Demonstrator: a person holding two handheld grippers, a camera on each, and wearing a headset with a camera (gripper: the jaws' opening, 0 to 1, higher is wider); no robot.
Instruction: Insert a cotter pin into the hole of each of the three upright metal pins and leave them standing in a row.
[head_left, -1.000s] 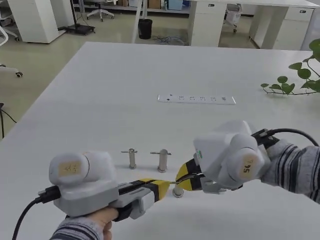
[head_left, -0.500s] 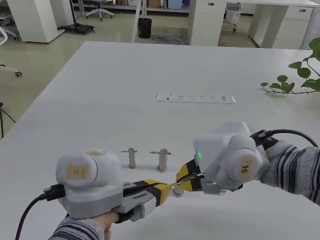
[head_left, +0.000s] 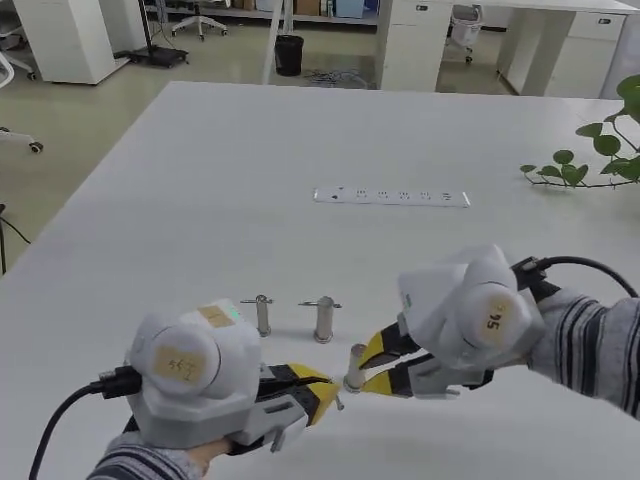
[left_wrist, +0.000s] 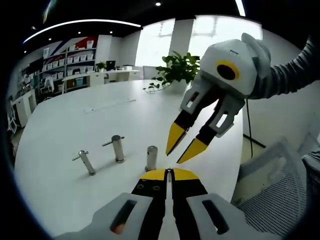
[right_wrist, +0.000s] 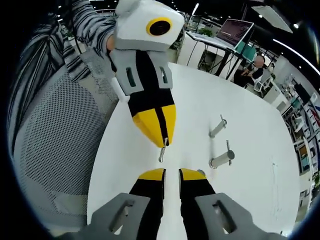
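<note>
Cotter pin (right_wrist: 162, 149) pokes out between the clenched fingers of the left gripper (left_wrist: 169, 173), its free end near the foot of the third pin (left_wrist: 151, 158), which stands upright just ahead of those fingertips. The right gripper (head_left: 370, 367) has its fingers parted and grasping nothing, tips just beside that pin. Beyond both sets of fingers the middle pin (head_left: 323, 322) and end pin (head_left: 263, 316) stand upright, each with a cotter (head_left: 306, 302) through its top.

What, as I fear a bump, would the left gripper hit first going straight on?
Probably the right gripper, whose open claw faces the left gripper and its cotter pin; the bare metal pin stands just beside that line. Depth is unclear.
</note>
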